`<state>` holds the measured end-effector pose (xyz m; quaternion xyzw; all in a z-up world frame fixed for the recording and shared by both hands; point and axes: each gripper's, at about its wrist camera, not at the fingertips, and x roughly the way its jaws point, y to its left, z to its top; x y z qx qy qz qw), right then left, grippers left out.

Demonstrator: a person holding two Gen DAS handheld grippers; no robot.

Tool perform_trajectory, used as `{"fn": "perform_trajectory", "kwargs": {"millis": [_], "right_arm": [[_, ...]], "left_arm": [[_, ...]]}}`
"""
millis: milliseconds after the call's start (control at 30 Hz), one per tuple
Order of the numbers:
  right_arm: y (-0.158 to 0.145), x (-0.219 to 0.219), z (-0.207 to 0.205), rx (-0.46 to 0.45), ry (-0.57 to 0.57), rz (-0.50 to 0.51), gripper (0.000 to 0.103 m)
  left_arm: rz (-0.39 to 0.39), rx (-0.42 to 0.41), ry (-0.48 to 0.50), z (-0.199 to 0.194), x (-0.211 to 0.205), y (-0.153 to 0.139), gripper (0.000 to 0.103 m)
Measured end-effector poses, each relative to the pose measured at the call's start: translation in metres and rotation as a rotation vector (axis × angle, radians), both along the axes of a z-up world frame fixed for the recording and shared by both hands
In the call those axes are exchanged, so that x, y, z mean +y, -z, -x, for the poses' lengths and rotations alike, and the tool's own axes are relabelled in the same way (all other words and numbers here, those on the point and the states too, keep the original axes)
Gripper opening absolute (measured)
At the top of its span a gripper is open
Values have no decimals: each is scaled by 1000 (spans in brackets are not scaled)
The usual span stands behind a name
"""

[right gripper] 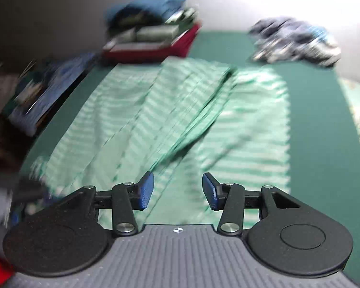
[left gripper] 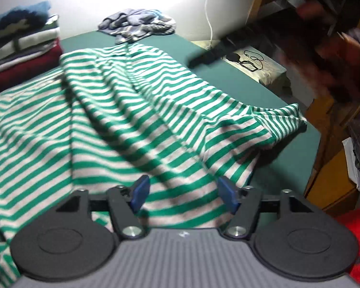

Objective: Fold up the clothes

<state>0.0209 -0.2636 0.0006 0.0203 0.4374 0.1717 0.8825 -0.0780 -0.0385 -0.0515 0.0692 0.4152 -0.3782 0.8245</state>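
Note:
A green-and-white striped shirt point(left gripper: 122, 110) lies rumpled on a dark green table point(left gripper: 252, 88), one sleeve point(left gripper: 283, 122) reaching right. My left gripper point(left gripper: 183, 192) is open just above the shirt's near edge, holding nothing. In the right wrist view, which is motion-blurred, the same shirt point(right gripper: 170, 120) spreads over the table point(right gripper: 324, 124). My right gripper point(right gripper: 178, 190) is open above the shirt's near edge, holding nothing. A blurred dark shape point(left gripper: 211, 55) at the right in the left wrist view looks like the other gripper.
A stack of folded clothes point(left gripper: 19, 48) stands at the far left, also in the right wrist view point(right gripper: 153, 38). A crumpled blue-grey garment point(left gripper: 136, 26) lies at the far edge point(right gripper: 295, 43). A box with cables point(left gripper: 252, 64) and wooden furniture point(left gripper: 333, 168) stand right of the table.

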Motion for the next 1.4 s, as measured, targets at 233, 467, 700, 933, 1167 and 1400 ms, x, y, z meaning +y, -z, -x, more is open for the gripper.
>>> {"fn": "perform_trajectory", "kwargs": {"millis": [233, 467, 700, 933, 1167, 1400], "right_arm": [[21, -27, -102, 3, 140, -175, 54], [50, -11, -164, -34, 123, -161, 59], [72, -7, -190, -77, 95, -151, 59], [85, -14, -201, -51, 41, -169, 14], [56, -13, -188, -129, -3, -174, 8], [14, -13, -179, -224, -17, -231, 7]], "left_arm": [[-35, 81, -134, -30, -29, 20, 68], [-95, 70, -232, -32, -42, 27, 61], [-132, 42, -281, -25, -52, 29, 45], [-146, 47, -301, -28, -59, 28, 38], [-129, 34, -319, -25, -57, 18, 19], [-96, -6, -291, -18, -61, 3, 12]]}}
